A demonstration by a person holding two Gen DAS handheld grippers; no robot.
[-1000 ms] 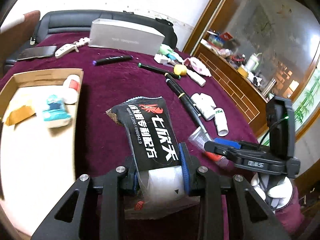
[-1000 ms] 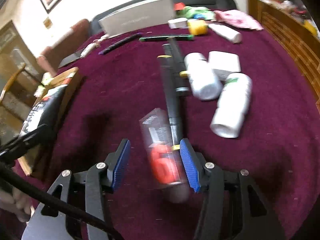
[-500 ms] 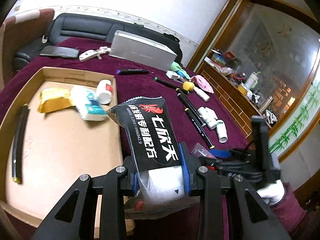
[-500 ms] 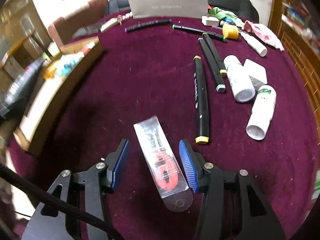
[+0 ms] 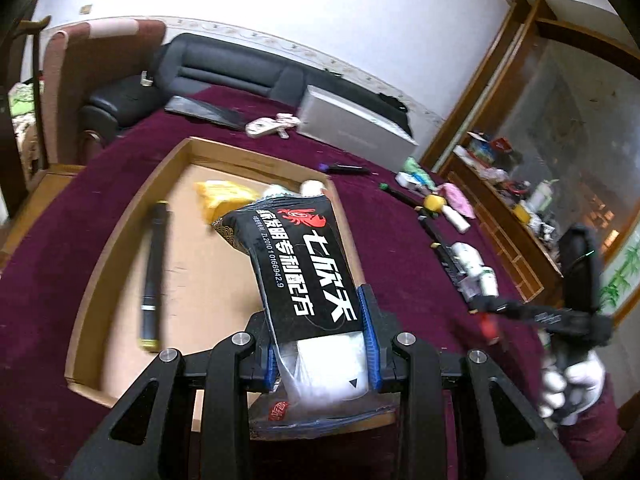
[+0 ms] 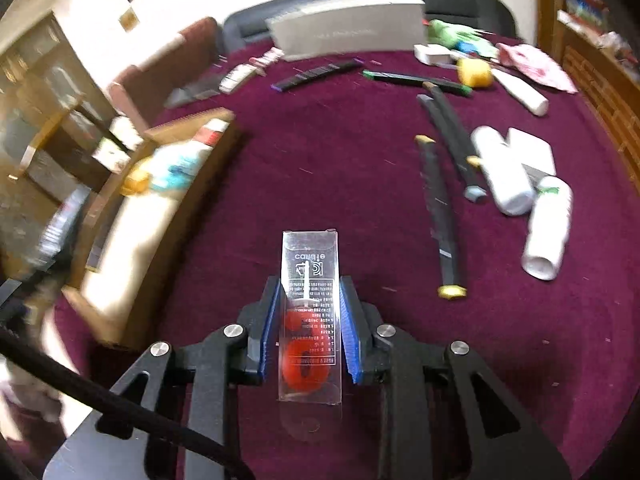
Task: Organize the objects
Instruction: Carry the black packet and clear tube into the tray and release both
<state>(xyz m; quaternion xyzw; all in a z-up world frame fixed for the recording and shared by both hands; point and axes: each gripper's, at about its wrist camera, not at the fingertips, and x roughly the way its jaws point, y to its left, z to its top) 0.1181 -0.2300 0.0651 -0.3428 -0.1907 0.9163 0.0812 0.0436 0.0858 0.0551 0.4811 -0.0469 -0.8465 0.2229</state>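
Observation:
My left gripper (image 5: 322, 340) is shut on a black snack packet (image 5: 300, 264) with white and red print, held above the right edge of the shallow cardboard tray (image 5: 120, 240). The tray holds a black marker (image 5: 152, 272), a yellow packet (image 5: 222, 196) and a white bottle (image 5: 312, 188). My right gripper (image 6: 310, 324) is shut on a clear candle box (image 6: 310, 312) with a red number candle inside, lifted above the maroon cloth. The tray also shows at the left in the right wrist view (image 6: 132, 216).
On the cloth lie several black markers (image 6: 440, 216), white bottles (image 6: 548, 228), a white box (image 6: 532, 152), a yellow cap (image 6: 474, 72), a pink cloth (image 6: 532, 64) and a grey box (image 6: 348, 28). A black sofa (image 5: 224, 68) stands behind.
My left gripper carried the packet left, from over the cloth to over the tray. My right gripper shut on the candle box and lifted it off the cloth.

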